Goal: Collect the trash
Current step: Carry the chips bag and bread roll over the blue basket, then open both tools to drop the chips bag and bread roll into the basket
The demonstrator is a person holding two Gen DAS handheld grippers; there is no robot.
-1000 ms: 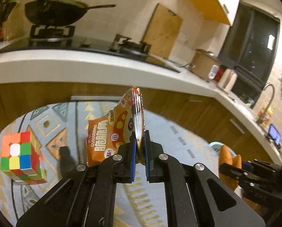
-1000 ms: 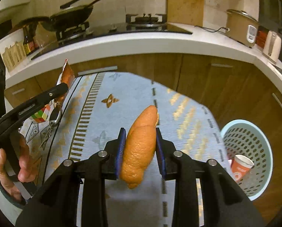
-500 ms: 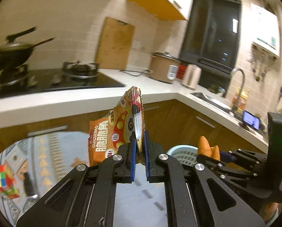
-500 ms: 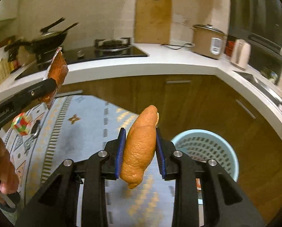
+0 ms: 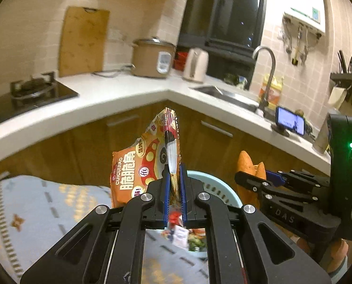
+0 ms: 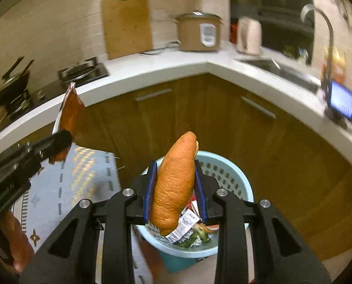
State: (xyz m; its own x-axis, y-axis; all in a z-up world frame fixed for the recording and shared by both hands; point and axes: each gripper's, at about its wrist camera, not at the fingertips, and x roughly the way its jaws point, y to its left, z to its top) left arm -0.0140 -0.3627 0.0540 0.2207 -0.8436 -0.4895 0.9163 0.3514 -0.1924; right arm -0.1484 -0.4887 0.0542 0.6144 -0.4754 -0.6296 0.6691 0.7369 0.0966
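A white L-shaped worktop (image 5: 119, 99) runs round a kitchen corner above brown wooden cabinet doors, with tiled walls behind it. On it, from the left end toward the corner, stand a gas hob (image 5: 31, 90), a wooden cutting board (image 5: 83, 42) leaning on the wall, a rice cooker (image 5: 152, 58) and a pale kettle (image 5: 196, 65). Past the corner a sink (image 5: 225, 94) with a curved tap is set into the worktop, and a lit phone (image 5: 290, 123) stands near its front edge. A dark window fills the wall above the corner. A patterned blue-grey rug (image 5: 48, 210) covers the floor to the left.

The left tool (image 5: 174, 191) is pressed together on a snack bag (image 5: 147, 161) — orange with red and yellow print — whose long axis stands nearly upright, its crimped top edge pointing up toward the worktop corner. The right tool (image 6: 176, 189) pinches an orange peel (image 6: 176, 182) at its middle; the peel's long axis also runs upright, leaning slightly right at the top, its blunt lower end hanging over a light blue basket (image 6: 225, 170).

The basket stands on the floor before the corner cabinets and holds paper scraps and green bits — much of it hidden behind the tool arms in both views. In the left view only an arc of its rim shows. The right side of the right view is motion-blurred, so small items by the sink cannot be made out. A hand is cut off at that view's lower left edge.
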